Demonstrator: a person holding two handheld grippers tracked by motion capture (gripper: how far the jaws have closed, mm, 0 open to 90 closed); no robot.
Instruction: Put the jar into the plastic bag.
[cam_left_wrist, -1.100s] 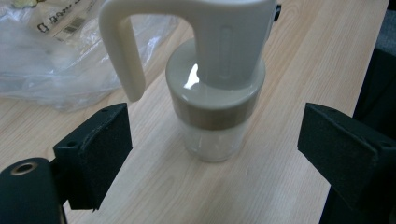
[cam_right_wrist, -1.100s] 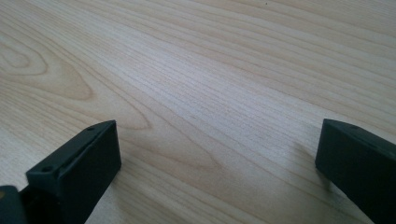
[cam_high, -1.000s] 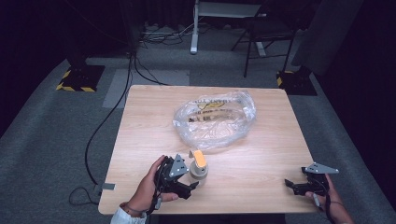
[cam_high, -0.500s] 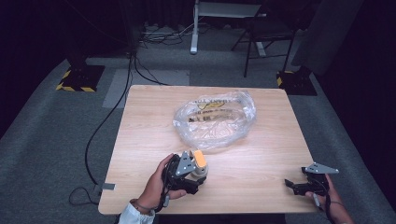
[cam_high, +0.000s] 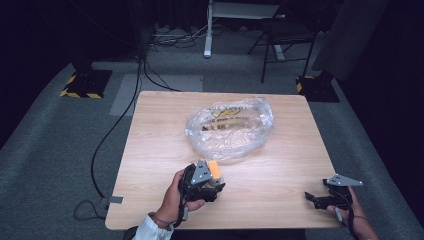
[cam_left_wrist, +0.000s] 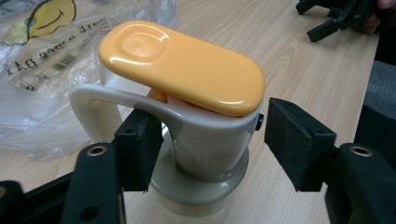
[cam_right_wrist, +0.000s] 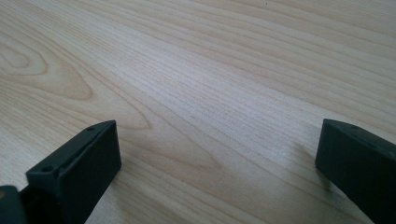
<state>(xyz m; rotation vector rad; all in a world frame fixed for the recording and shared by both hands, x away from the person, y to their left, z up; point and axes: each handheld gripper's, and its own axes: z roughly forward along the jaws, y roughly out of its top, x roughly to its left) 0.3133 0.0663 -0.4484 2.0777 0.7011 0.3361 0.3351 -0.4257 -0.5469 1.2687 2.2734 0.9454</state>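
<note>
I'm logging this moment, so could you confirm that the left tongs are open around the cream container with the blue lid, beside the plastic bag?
Not quite: the lid is orange, not blue, as the left gripper view shows. The left tongs are indeed open around the cream container, beside the plastic bag.

The right gripper (cam_right_wrist: 217, 172) holds its black fingers (cam_right_wrist: 79, 168) wide apart over the bare wooden table (cam_right_wrist: 224, 70).
</note>
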